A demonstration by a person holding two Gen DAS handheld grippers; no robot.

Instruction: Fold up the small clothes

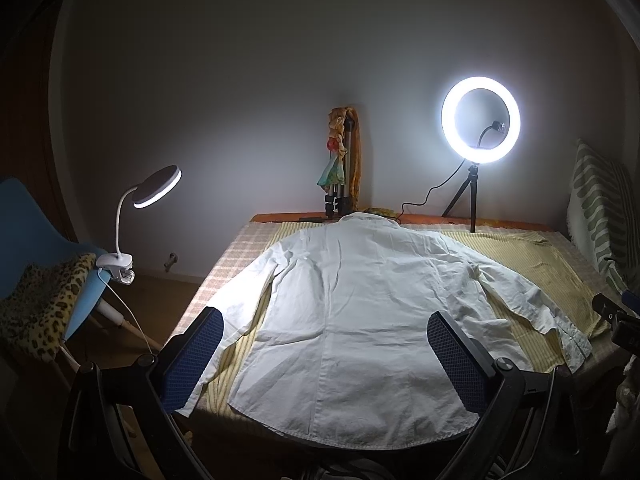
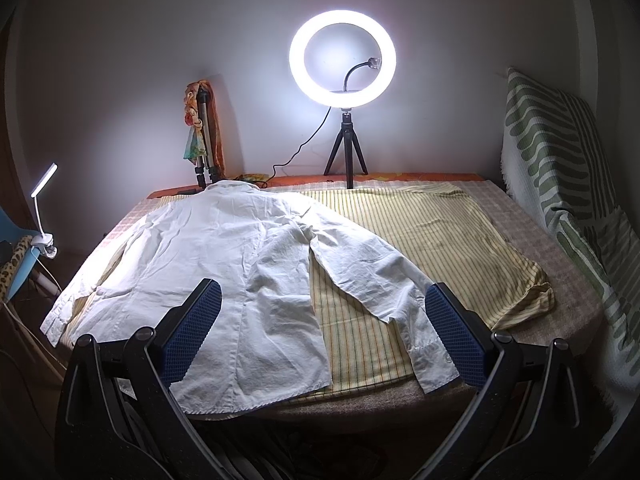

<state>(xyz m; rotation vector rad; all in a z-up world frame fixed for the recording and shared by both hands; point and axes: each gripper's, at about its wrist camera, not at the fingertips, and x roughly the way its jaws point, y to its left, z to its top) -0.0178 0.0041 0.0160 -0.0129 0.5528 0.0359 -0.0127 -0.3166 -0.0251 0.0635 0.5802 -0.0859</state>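
A white long-sleeved shirt (image 1: 344, 312) lies flat, back up, on the table, collar toward the wall and both sleeves spread outward. My left gripper (image 1: 326, 354) hovers open above the shirt's hem, blue pads wide apart, holding nothing. In the right wrist view the same shirt (image 2: 208, 256) fills the left half of the table. Its right sleeve runs diagonally to a cuff (image 2: 430, 364) at the near edge. My right gripper (image 2: 322, 328) is open over that sleeve and the shirt's right hem, empty. Part of the right gripper (image 1: 618, 320) shows at the far right of the left wrist view.
A yellow striped cloth (image 2: 432, 240) covers the table under the shirt. A lit ring light (image 2: 343, 60) on a tripod and a folded tripod with a doll (image 2: 200, 132) stand at the back. A clip lamp (image 1: 156, 192) and blue chair (image 1: 36, 232) sit left; a green-patterned cushion (image 2: 560, 168) leans right.
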